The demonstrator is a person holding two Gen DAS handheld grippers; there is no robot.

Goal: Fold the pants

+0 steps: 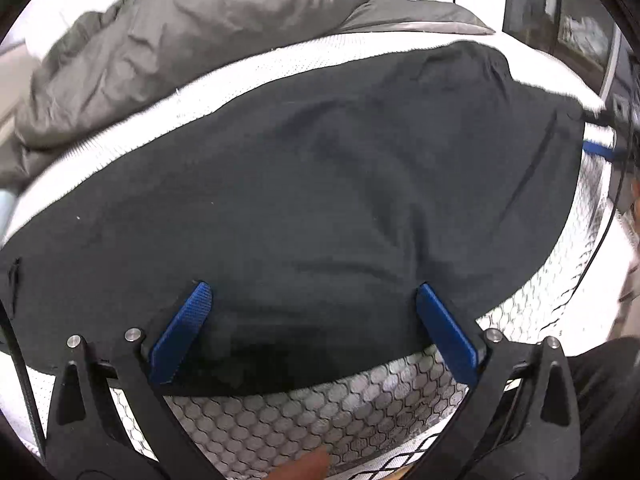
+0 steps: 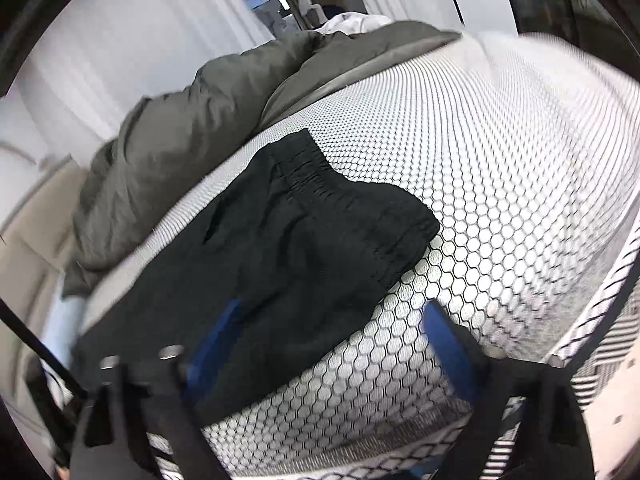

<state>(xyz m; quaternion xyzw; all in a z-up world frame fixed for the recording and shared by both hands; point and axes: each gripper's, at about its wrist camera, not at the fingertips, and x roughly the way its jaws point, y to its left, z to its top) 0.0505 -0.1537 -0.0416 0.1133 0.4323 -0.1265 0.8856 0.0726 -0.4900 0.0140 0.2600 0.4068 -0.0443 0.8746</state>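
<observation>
So you had the black pants spread flat across the white honeycomb-patterned mattress, and they filled most of the left wrist view. Your left gripper hung over the near hem with its blue-padded fingers spread wide, one on each side of a broad stretch of dark cloth. Nothing was pinched between them; the pads stood well apart, and whether their tips touched the fabric I could not tell.

Over on the right wrist view, your right gripper was blurred. Its jaws stood wide too, with the left finger over the black fabric and the right finger over bare mattress. The edge of the pants ran across the gap between them, yet no pad pressed on it. From there you could see the gathered elastic waistband at the far end of the garment, lying towards the middle of the bed.

Behind the pants, a rumpled grey duvet was heaped along the far side of the mattress, near the cloth but apart from it, with a strip of white mesh showing between. At the right edge of the left view, a blue finger tip of the other gripper showed just past the far end of the pants. A dark sleeve sat in the lower right corner of the left wrist view.
</observation>
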